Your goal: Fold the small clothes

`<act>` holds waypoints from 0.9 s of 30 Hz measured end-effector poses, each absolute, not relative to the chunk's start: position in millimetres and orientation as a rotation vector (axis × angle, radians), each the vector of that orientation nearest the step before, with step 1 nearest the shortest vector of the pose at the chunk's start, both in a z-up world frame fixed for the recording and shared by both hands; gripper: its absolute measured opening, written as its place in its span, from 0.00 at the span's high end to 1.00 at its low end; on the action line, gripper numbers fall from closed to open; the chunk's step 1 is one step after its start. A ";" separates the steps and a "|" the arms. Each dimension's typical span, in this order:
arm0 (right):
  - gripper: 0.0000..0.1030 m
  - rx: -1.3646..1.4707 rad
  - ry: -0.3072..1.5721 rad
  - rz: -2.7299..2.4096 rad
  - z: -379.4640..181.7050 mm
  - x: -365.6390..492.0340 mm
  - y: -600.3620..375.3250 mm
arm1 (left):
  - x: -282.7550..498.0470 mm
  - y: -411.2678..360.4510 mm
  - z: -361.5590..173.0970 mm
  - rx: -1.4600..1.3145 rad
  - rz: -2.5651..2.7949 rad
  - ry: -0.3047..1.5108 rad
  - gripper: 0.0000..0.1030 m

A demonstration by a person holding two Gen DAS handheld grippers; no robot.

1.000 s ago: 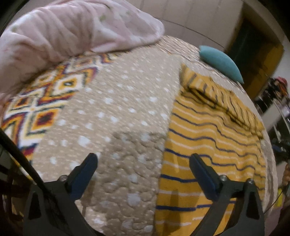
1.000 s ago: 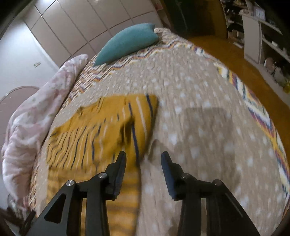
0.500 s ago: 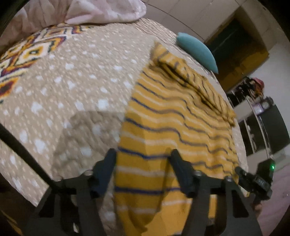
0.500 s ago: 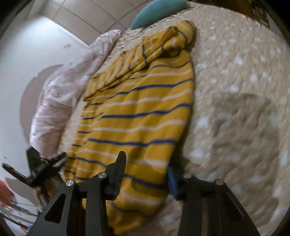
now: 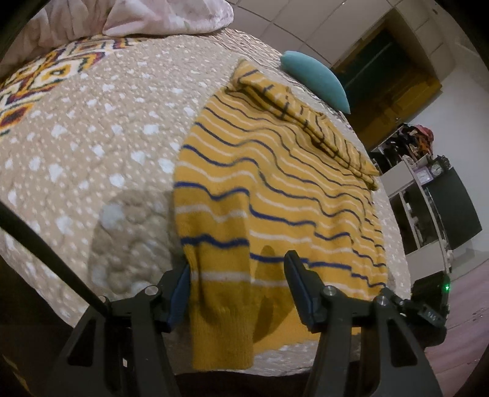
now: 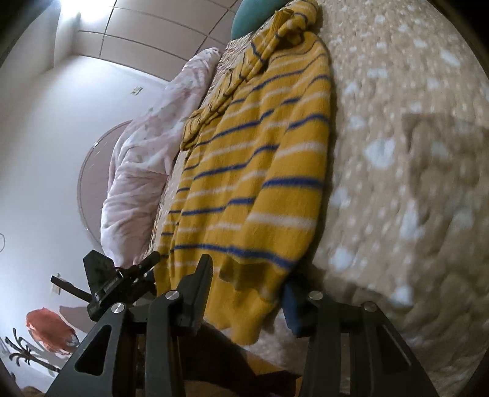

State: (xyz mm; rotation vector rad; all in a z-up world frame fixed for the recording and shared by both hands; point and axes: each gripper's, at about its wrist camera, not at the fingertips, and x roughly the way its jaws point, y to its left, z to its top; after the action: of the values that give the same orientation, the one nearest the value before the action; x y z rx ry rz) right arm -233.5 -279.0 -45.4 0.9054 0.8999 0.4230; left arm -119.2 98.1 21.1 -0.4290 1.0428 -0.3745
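A yellow sweater with blue and white stripes [image 5: 275, 189] lies flat on the beige dotted bedspread [image 5: 101, 131], its hem hanging over the bed's near edge. Its sleeves are folded across the far end. My left gripper [image 5: 238, 274] is open, with its fingers on either side of the hem's left corner. My right gripper [image 6: 247, 281] is open around the hem's right corner; the sweater [image 6: 256, 158] runs away from it. The right gripper shows in the left wrist view [image 5: 428, 305], and the left one in the right wrist view [image 6: 116, 281].
A teal pillow [image 5: 314, 79] lies beyond the sweater's far end. A pink blanket [image 5: 152, 18] is heaped at the bed's far left, also in the right wrist view [image 6: 146, 158]. Shelves and a dark doorway [image 5: 379, 85] stand to the right of the bed.
Both grippers have moved down to the near edge of the bed and now straddle the sweater's hem corners. The left jaws have narrowed from a wide opening.
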 end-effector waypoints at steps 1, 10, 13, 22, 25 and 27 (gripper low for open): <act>0.55 0.908 0.895 0.418 -45.4 -233.8 -277.0 | -120.3 94.4 20.0 -0.428 -0.373 1.045 0.44; 0.89 0.917 0.911 0.358 -36.6 -221.1 -270.5 | -120.1 98.5 41.0 -0.394 -0.245 1.031 0.91; 0.90 0.883 0.892 0.355 -17.3 -231.1 -279.4 | -137.2 102.0 69.4 -0.389 -0.293 0.987 0.91; 0.92 0.788 0.917 0.294 -3.1 -300.7 -297.2 | -189.9 68.2 50.1 -0.217 -0.349 1.076 0.91; 0.92 0.818 0.933 0.287 -11.5 -296.8 -299.3 | -180.1 77.1 44.4 -0.264 -0.336 1.098 0.91; 0.92 0.805 0.917 0.297 -3.8 -287.3 -297.5 | -177.4 76.5 52.4 -0.250 -0.342 1.061 0.91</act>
State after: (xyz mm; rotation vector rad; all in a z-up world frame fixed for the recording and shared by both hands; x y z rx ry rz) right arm -287.3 -297.5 -3.8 0.8047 0.9168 0.2966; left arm -177.4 76.5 52.4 -0.2500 1.0612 -0.3424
